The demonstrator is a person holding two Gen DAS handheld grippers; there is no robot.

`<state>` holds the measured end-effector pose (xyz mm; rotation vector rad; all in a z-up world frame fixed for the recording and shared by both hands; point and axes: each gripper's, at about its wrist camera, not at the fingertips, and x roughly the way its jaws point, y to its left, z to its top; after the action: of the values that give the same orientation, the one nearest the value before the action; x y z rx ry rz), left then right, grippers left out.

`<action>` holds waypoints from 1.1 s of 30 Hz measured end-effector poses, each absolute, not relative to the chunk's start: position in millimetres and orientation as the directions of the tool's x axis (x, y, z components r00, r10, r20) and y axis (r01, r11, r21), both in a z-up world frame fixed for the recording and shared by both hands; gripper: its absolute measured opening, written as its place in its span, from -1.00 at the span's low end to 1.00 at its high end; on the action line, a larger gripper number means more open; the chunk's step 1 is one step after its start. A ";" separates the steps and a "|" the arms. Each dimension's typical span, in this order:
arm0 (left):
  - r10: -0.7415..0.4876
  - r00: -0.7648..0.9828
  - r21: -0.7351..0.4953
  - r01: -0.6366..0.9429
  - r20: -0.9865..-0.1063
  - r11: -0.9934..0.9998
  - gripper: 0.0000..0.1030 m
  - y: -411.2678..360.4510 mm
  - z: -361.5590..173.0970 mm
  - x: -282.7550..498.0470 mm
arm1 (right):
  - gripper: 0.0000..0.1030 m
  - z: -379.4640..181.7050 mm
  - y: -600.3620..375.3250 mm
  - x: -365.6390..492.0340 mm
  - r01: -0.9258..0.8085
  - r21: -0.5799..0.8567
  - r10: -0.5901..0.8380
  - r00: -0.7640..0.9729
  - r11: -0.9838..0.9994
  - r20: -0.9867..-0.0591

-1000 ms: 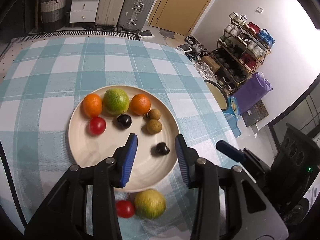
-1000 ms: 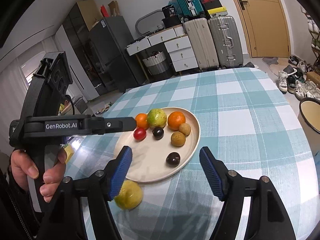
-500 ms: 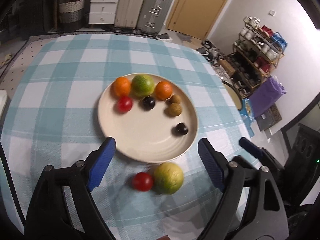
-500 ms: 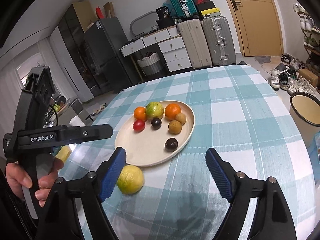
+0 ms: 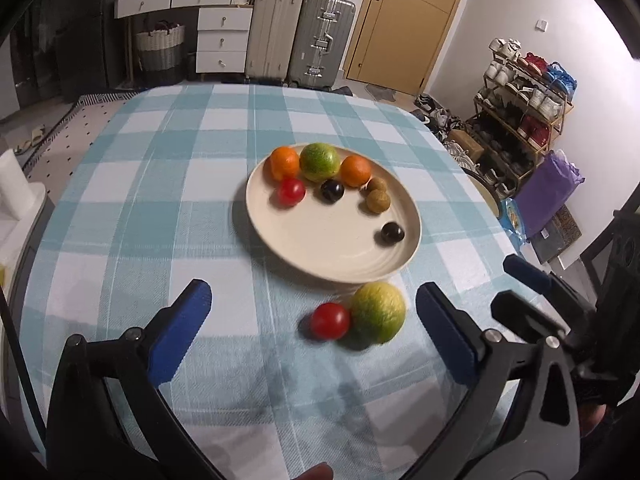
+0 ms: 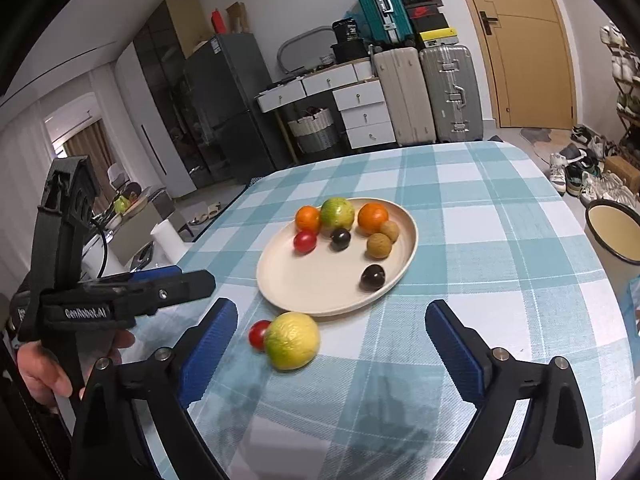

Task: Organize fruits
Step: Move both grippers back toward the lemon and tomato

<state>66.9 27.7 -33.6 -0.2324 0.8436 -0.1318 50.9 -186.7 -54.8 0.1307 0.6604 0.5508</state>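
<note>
Two blue-padded grippers, left (image 5: 314, 330) and right (image 6: 332, 344), opening empty near a round dimpled yellow-green fruit (image 6: 291, 340) on checked cloth (image 6: 500, 240).

One cream plate (image 5: 280, 240) sits on the checked tablecloth (image 5: 160, 200). The fruit comes to two oranges (image 5: 284, 162), two yellow-green round fruits (image 5: 319, 161), two red tomatoes (image 5: 291, 191), two dark plums (image 5: 332, 190) and two small brown fruits (image 5: 378, 201). Eight pieces lie on the plate and two on the cloth, one tomato (image 5: 330, 320) and one yellow-green fruit (image 5: 378, 312).
</note>
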 end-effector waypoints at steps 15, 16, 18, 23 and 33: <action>-0.223 0.623 -0.310 -0.033 -0.750 0.950 0.98 60.3 -83.4 45.6 | 0.94 -80.7 -166.8 46.2 -0.476 0.333 0.573 0.568 0.814 -0.591; -0.227 0.620 -0.311 -0.029 -0.751 0.950 0.98 61.2 -85.4 44.7 | 0.94 -83.6 -165.6 47.6 -0.473 0.340 0.575 0.559 0.813 -0.598; -0.232 0.616 -0.316 -0.029 -0.753 0.948 0.98 63.5 -89.6 43.9 | 0.94 -90.1 -162.7 52.0 -0.467 0.359 0.582 0.535 0.808 -0.613; -0.230 0.609 -0.311 -0.029 -0.759 0.950 0.98 67.1 -97.8 43.7 | 0.94 -99.7 -155.2 59.0 -0.452 0.378 0.583 0.523 0.808 -0.622; -0.270 0.578 -0.344 -0.020 -0.770 0.939 0.98 70.2 -110.5 49.8 | 0.94 -108.5 -139.2 69.0 -0.463 0.372 0.583 0.493 0.805 -0.646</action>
<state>49.8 70.2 -110.5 -0.3336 0.9473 -0.1497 69.0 -139.2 -108.5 0.1561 0.8425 0.6371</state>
